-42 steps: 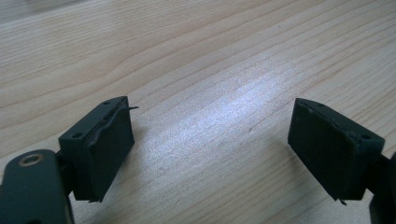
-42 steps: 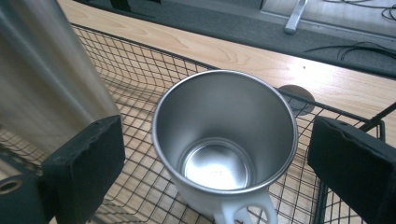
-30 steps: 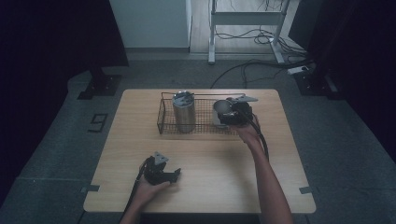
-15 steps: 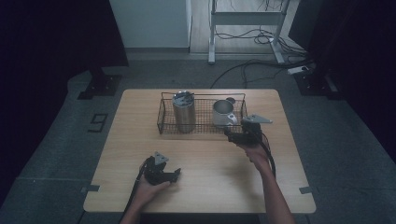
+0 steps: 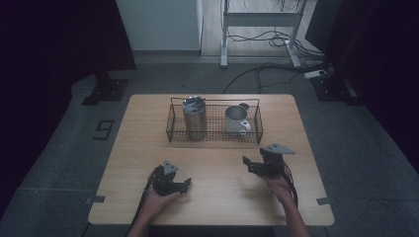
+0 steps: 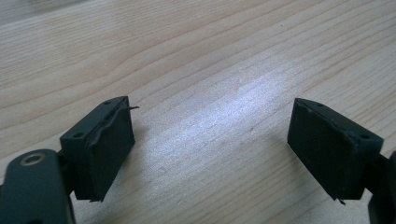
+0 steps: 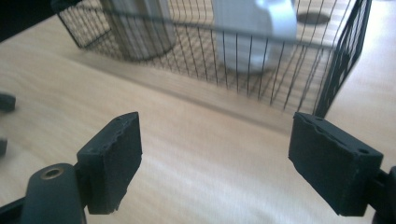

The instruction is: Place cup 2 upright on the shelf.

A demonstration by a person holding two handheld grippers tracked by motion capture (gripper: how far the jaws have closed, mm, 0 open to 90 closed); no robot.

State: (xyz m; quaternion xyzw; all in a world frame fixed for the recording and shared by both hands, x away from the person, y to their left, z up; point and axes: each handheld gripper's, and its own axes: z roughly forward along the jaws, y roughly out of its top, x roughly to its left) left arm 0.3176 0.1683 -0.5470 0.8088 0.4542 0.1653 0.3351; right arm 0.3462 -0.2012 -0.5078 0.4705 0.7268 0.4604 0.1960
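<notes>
A black wire basket [image 5: 215,140] stands at the back middle of the wooden table [image 5: 123,163]. A steel tumbler [image 5: 194,118] is upright in its left half and a white mug [image 5: 236,120] in its right half. My right gripper [image 5: 250,165] hovers in front of the basket's right end, well clear of it, jaws wide apart and empty; the right gripper view [image 7: 215,149] looks at the mug [image 7: 254,32] through the mesh. My left gripper [image 5: 186,183] rests near the front left, open over bare wood [image 6: 210,140].
The basket wall [image 7: 336,70] rises just ahead of the right gripper. Cables [image 5: 291,185] trail from both grippers toward the front edge. Beyond the table are a dark floor, a stand's legs [image 5: 225,59] and floor cables.
My right gripper has drawn back from the mug in the basket toward the near right of the table and come lower. The mug stays in the basket. The left gripper has not moved.
</notes>
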